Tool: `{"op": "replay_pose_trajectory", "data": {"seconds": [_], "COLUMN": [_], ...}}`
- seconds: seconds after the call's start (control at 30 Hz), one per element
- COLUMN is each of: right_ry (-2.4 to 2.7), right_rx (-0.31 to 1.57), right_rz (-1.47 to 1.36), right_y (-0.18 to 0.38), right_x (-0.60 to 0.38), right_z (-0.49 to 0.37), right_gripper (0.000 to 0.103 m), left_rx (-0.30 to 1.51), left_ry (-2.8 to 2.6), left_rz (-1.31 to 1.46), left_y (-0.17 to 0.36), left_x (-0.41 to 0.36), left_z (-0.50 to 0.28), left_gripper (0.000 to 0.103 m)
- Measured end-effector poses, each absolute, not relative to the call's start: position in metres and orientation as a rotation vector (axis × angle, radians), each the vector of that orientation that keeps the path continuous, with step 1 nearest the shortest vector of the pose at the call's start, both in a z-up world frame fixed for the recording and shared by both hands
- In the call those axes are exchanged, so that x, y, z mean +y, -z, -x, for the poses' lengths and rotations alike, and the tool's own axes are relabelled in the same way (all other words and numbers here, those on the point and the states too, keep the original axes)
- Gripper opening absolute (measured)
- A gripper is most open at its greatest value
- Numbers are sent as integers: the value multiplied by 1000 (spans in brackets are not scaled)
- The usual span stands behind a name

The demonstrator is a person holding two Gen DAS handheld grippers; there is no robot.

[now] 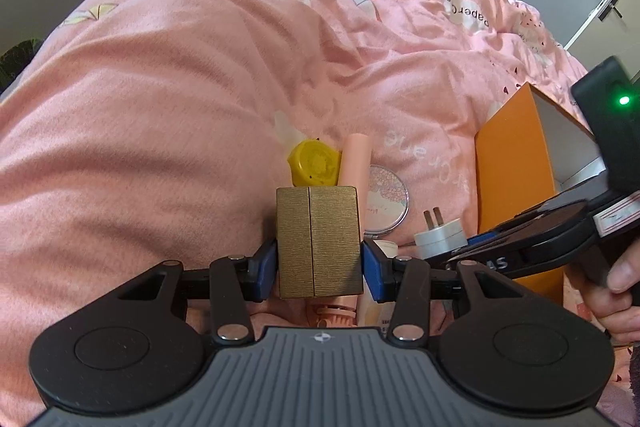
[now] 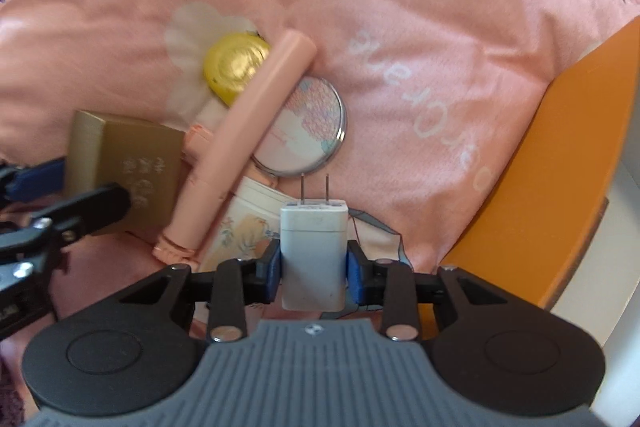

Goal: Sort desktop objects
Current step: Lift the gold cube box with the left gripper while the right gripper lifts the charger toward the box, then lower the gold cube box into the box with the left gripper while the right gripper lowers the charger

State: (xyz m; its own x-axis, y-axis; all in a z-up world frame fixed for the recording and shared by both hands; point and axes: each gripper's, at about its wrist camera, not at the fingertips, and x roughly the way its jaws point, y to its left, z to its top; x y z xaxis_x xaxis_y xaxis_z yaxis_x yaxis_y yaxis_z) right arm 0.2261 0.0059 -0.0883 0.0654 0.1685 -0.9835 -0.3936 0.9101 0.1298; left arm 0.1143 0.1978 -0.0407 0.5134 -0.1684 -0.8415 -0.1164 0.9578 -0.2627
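Observation:
My left gripper is shut on a gold box and holds it above the pink bedspread; the box also shows in the right wrist view. My right gripper is shut on a white plug adapter, prongs pointing forward; the adapter also shows in the left wrist view. A yellow cap, a pink tube and a round compact mirror lie together on the bedspread. A cream floral tube lies under them.
An open orange box with a white inside stands at the right. The pink bedspread spreads wide to the left and far side. A door with a handle is at the far right.

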Motion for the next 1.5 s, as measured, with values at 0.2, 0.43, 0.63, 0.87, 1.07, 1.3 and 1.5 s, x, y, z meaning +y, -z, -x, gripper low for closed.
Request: {"op": "replay_pose_trajectory", "data": {"seconds": [0.2, 0.43, 0.63, 0.87, 1.07, 1.3, 1.5], "right_ry": [-515, -477, -321, -190, -153, -146, -160], "right_rx": [1341, 1154, 1056, 1076, 1100, 1137, 1132], "right_rz": [23, -101, -175, -239, -246, -195, -117], "right_y": [39, -14, -38, -17, 5, 29, 36], "right_x": [0, -62, -132, -188, -213, -217, -218], "right_z": [-206, -184, -171, -170, -180, -201, -211], "right_gripper": [35, 35, 35, 35, 35, 35, 35], "left_rx": [984, 884, 862, 927, 1013, 1112, 1132], "left_ry": [75, 208, 393, 521, 531, 483, 462], "left_rz": [311, 309, 324, 307, 231, 96, 40], "left_y": [13, -34, -54, -34, -5, 21, 28], "left_x": [188, 152, 101, 32, -13, -48, -59], "left_z": [-109, -114, -137, -177, -204, -221, -223], "left_gripper": [51, 51, 51, 51, 51, 51, 51]}}
